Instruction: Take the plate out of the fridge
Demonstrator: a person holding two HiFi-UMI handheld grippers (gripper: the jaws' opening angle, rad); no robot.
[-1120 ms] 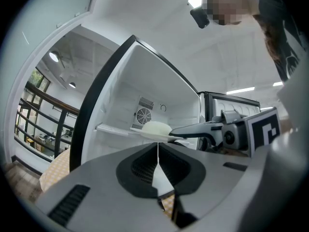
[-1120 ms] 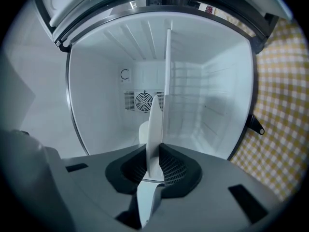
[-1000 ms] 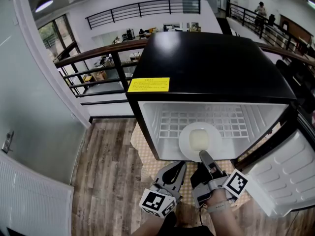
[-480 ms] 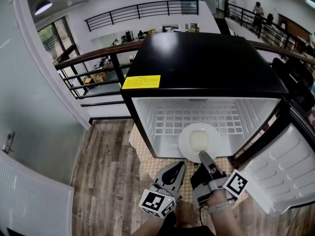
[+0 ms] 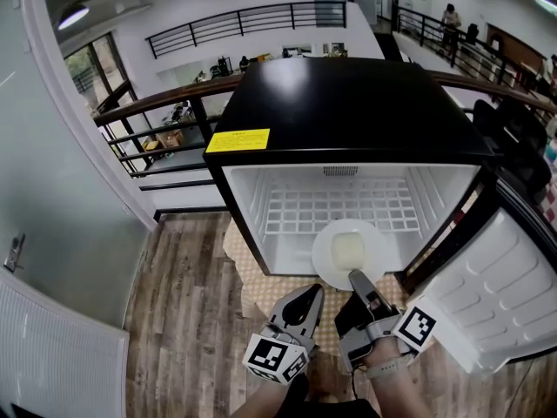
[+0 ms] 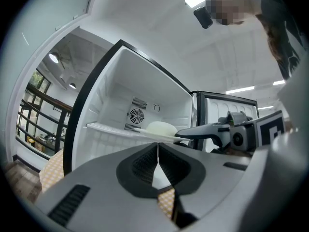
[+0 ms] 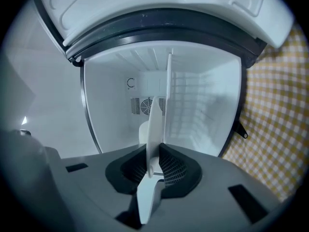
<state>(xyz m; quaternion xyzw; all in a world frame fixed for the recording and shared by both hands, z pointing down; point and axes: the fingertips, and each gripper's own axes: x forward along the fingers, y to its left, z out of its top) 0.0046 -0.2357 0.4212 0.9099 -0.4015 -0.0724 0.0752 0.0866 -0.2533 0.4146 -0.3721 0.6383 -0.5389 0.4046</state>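
One plate (image 5: 325, 256), its near rim inside the right tongs (image 5: 358, 278)

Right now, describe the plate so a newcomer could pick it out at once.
Find the black mini fridge standing with its door open. At the front edge of its wire shelf sits a round white plate carrying a pale yellowish block. It is the only dish in there, and the right hand-held gripper is shut on its near rim.
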